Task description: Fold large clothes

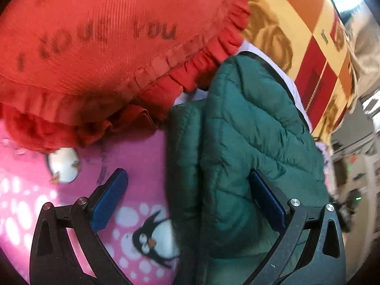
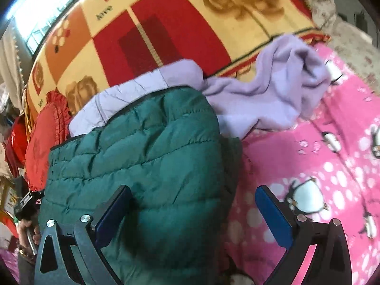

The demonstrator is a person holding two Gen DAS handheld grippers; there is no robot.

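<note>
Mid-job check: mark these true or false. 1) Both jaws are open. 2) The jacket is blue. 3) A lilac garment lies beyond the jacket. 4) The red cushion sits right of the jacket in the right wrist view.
1) True: left gripper and right gripper both stand open.
2) False: the quilted jacket is green.
3) True: the lilac garment lies beyond it, on the pink penguin blanket.
4) False: the red cushion sits left of it.

A red frilled cushion [image 1: 99, 47] lettered "you" fills ten o'clock in the left view, resting on a pink penguin blanket [image 1: 133, 173]. A checked red-and-yellow blanket [image 2: 166, 23] lies at twelve o'clock in the right view. At eight o'clock, a hand [image 2: 28, 232] is partly visible.
</note>
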